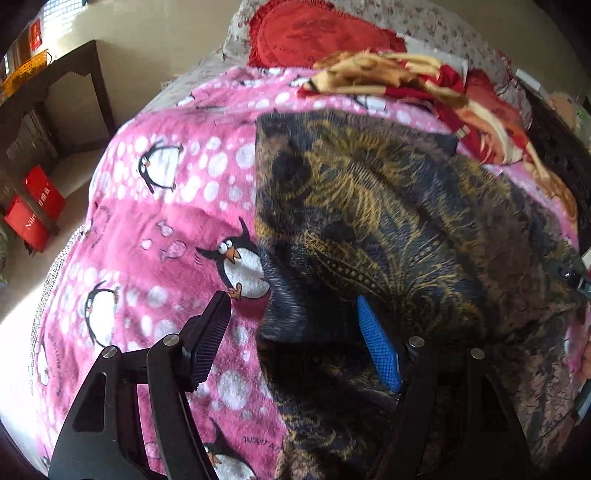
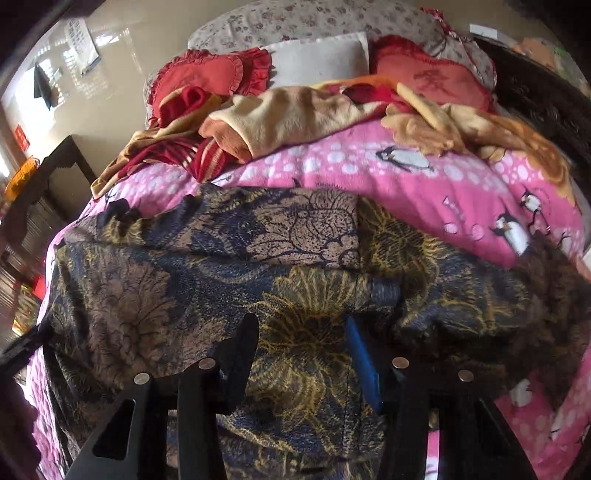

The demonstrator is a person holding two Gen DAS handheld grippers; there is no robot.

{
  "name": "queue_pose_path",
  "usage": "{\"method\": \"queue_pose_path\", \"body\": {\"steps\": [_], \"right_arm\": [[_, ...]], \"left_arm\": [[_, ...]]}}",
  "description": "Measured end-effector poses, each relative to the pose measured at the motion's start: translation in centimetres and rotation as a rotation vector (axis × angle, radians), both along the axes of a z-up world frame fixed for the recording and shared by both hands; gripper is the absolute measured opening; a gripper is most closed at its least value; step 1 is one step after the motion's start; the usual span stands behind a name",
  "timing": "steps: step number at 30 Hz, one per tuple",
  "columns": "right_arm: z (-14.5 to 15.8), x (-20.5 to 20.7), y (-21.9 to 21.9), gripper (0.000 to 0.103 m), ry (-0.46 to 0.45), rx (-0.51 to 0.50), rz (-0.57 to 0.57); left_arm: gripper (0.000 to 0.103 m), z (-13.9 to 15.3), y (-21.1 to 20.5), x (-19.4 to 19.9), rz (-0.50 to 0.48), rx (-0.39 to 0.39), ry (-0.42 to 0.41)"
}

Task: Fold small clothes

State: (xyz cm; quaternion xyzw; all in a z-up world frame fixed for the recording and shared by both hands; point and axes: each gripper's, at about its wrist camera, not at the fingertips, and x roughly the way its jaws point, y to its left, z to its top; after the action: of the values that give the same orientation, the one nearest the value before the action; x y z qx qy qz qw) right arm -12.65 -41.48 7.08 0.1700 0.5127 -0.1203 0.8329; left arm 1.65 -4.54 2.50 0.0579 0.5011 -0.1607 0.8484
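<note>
Dark blue-and-gold patterned garment (image 1: pixel 388 229) lies spread on the pink penguin blanket (image 1: pixel 166 229) covering the bed, part of it folded back on itself in the right wrist view (image 2: pixel 303 229).

Left hand-held gripper (image 1: pixel 299 332): tilted down toward the bed, jaws spread wide — released. Black finger (image 1: pixel 207 343) sits over the pink blanket, blue-padded finger (image 1: pixel 380 347) over the garment; the garment's left edge runs between them. Can't tell if either finger touches the cloth.

Right hand-held gripper (image 2: pixel 303 354): also pointed down over the garment (image 2: pixel 221 295), jaws apart, nothing pinched. Both fingers, black (image 2: pixel 240 354) and blue (image 2: pixel 364 365), sit above the gold floral print near the closer edge.

Far end of the bed: a crumpled beige-and-red blanket (image 2: pixel 280 122), red frilled cushions (image 2: pixel 207 77) and a floral pillow (image 2: pixel 295 18) behind it.

Containers — a yellow basket (image 1: pixel 26 70) on a dark side bench (image 1: pixel 62 77) at left, contents not visible; red boxes (image 1: pixel 37 210) on the floor below, closed as far as can be seen.
</note>
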Motion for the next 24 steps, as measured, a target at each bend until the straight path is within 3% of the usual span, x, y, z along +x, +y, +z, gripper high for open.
{"method": "queue_pose_path", "body": {"steps": [4,7,10,14,20,24], "right_arm": [[0.7,-0.4,-0.2,0.049,-0.032,0.006,0.016],[2.1,-3.2,-1.8,0.05,-0.081,0.03,-0.02],[3.5,-5.9,-3.6,0.051,-0.078,-0.02,-0.082],[4.1,-10.1,-8.5,0.056,-0.037,-0.067,-0.234],[3.7,-15.5,-18.2,0.061,-0.067,0.029,-0.537],[2.5,-17.3,-22.1,0.062,-0.011,0.058,-0.676]], "left_arm": [[0.071,-0.2,-0.9,-0.3,-0.012,0.053,-0.035],[0.071,1.1,-1.1,-0.7,-0.016,0.025,-0.018],[0.071,3.3,-1.6,-1.6,-0.028,-0.011,-0.055],[0.071,5.3,-2.9,-2.9,-0.071,-0.049,-0.085],[0.071,5.2,-5.2,-4.7,-0.122,-0.035,-0.064],[0.071,4.8,-5.5,-5.3,-0.133,-0.02,-0.058]]}}
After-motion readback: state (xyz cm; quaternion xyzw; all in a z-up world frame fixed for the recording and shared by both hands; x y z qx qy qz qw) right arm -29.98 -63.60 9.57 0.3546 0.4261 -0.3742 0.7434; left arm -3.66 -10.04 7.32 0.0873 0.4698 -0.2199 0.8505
